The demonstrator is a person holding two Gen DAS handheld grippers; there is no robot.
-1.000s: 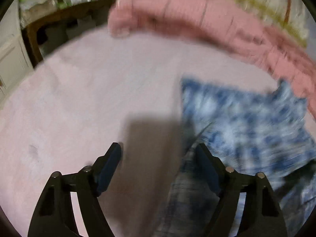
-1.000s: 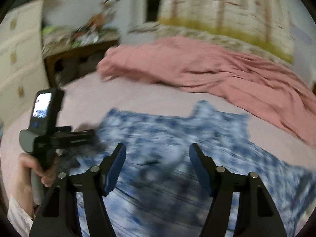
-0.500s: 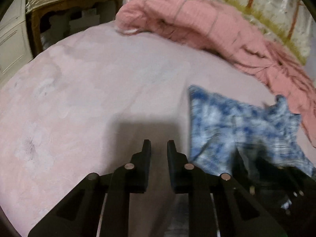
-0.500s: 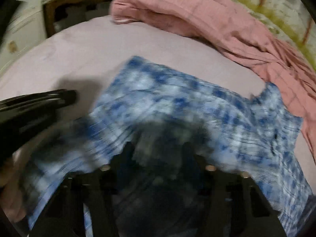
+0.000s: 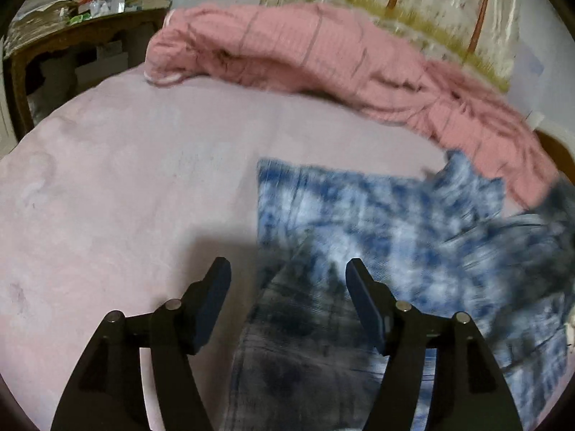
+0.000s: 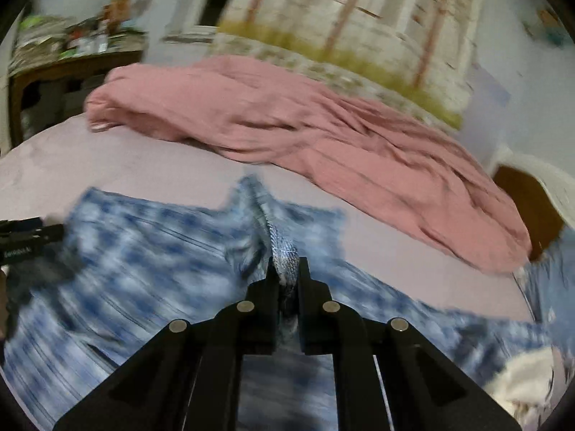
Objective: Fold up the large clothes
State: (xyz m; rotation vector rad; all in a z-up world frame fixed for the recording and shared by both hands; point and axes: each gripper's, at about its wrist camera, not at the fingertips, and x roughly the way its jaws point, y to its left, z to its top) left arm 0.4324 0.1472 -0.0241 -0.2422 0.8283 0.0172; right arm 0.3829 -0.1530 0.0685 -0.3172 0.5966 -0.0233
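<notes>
The right gripper (image 6: 287,269) pinches a bunched ridge of the blue-and-white tie-dye garment (image 6: 151,251), which lies blurred across the pale pink bed cover (image 5: 125,165), long axis running left to right. The left gripper (image 5: 287,269) is opening above the garment's left edge, pads clear of cloth. A rumpled pink blanket (image 6: 305,136) lies behind.

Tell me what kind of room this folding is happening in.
Most likely a bedroom: the blue-and-white patterned garment lies on a wide pale pink bed surface, a rumpled pink blanket is heaped behind it, and a cluttered dark wooden side table stands beside.
</notes>
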